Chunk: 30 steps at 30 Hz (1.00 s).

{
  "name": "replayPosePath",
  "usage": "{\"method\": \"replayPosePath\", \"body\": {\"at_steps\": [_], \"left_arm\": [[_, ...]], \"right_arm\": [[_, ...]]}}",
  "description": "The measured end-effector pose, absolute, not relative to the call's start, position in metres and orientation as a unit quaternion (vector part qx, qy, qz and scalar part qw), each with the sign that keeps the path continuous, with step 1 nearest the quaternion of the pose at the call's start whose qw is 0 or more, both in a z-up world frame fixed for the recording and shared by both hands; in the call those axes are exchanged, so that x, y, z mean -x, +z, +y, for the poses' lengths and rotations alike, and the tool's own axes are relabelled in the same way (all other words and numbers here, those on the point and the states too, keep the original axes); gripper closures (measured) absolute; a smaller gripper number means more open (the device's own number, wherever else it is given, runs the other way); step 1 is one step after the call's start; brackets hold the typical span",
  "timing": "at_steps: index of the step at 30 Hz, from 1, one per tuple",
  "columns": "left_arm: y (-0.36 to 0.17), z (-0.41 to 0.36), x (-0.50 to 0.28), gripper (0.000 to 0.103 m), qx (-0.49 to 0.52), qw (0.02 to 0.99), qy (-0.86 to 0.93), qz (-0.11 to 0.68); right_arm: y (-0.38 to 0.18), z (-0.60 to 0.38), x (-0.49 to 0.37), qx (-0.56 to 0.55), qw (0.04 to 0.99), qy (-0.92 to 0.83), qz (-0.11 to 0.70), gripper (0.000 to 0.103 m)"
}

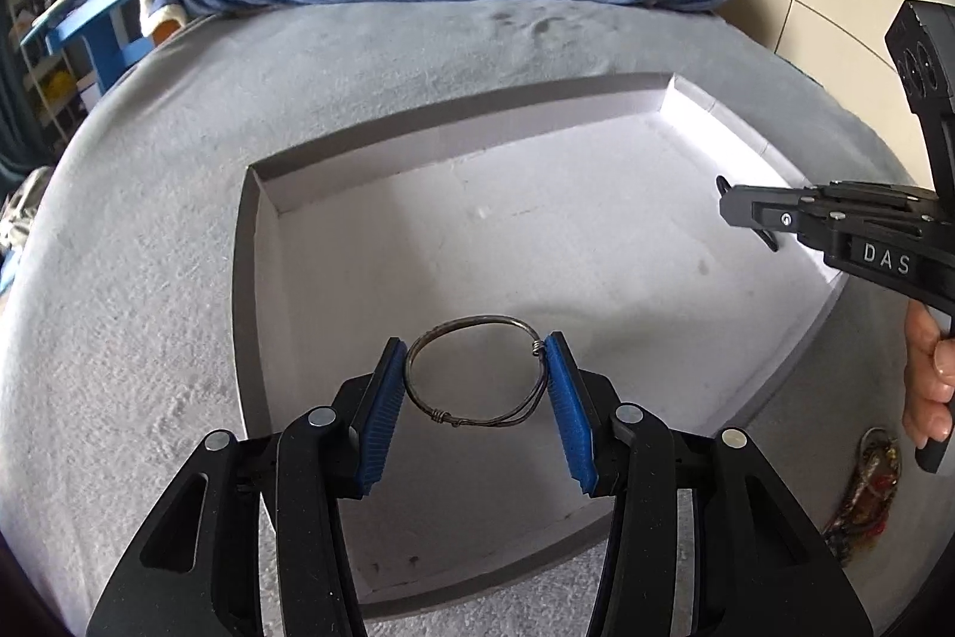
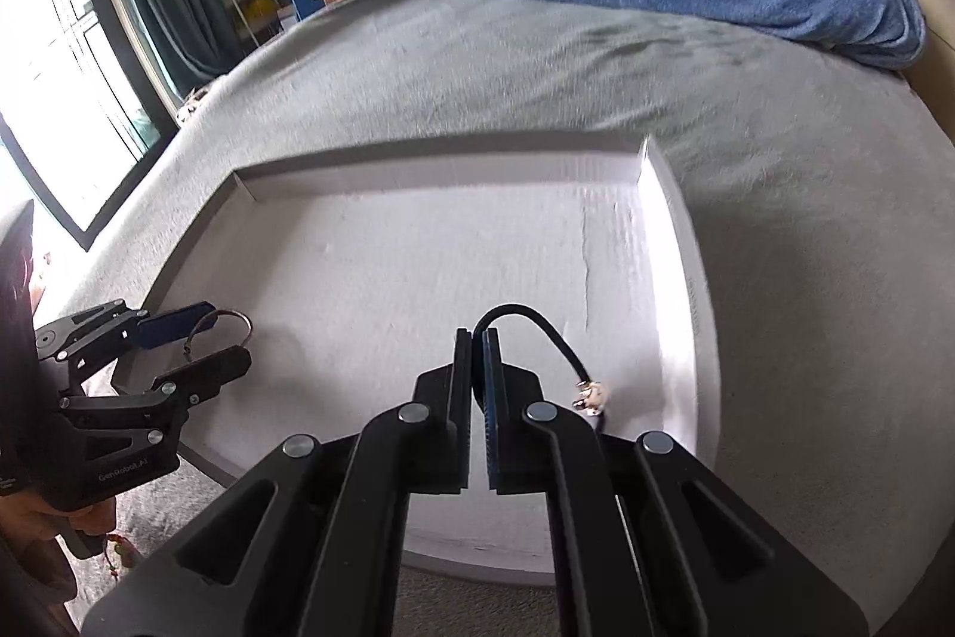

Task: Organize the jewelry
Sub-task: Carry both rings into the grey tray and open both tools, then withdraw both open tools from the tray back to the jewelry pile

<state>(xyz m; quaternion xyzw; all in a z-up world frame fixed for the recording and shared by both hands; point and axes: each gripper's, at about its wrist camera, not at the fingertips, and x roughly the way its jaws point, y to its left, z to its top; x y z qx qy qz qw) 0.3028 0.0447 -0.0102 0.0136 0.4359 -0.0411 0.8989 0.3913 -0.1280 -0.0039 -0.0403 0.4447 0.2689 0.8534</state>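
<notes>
Over the near part of the white tray (image 1: 686, 111), in the left wrist view, the left gripper (image 1: 477, 380) holds a thin silver wire bangle (image 1: 474, 371) between its two blue pads (image 1: 382, 410). The pads press on the two opposite sides of the ring, so the jaws stand wide apart but are closed on the bangle. The ring hangs above the tray floor, close to the tray's near wall. At the right side of the tray the right gripper (image 1: 725, 201) comes in from the side, with a black cord (image 1: 767, 237) under its tip. Outside the tray, beyond its right wall, a dark beaded piece of jewelry (image 1: 865, 494) lies on the grey blanket (image 1: 131, 338).

From the right wrist view, the right gripper (image 2: 476, 338) has its jaws pressed together on the black cord (image 2: 537, 317). The cord makes a loop out of the fingertips and falls toward the tray floor, ending in a small silver clasp (image 2: 591, 395) near the tray's (image 2: 647, 183) right wall. At the tray's left edge the left gripper (image 2: 218, 332) holds the bangle (image 2: 221, 323).
</notes>
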Motion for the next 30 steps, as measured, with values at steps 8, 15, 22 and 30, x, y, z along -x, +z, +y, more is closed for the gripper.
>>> {"method": "replayPosePath", "body": {"at_steps": [8, 15, 22, 30], "left_arm": [[-0.005, 0.037, -0.302, 0.043, -0.039, 0.902, -0.052, 0.427], [0.003, 0.037, -0.294, 0.022, -0.039, 0.907, -0.042, 0.417], [0.016, 0.043, -0.269, 0.01, -0.023, 0.918, -0.034, 0.393], [0.012, 0.057, -0.232, 0.009, -0.004, 0.92, -0.026, 0.391]], "right_arm": [[-0.011, -0.133, -0.384, 0.026, 0.848, 0.269, 0.456, 0.097], [0.0, -0.147, -0.363, 0.017, 0.861, 0.268, 0.431, 0.062], [0.014, -0.171, -0.314, 0.015, 0.886, 0.268, 0.377, 0.046], [0.013, -0.195, -0.278, -0.012, 0.894, 0.265, 0.361, 0.041]]}}
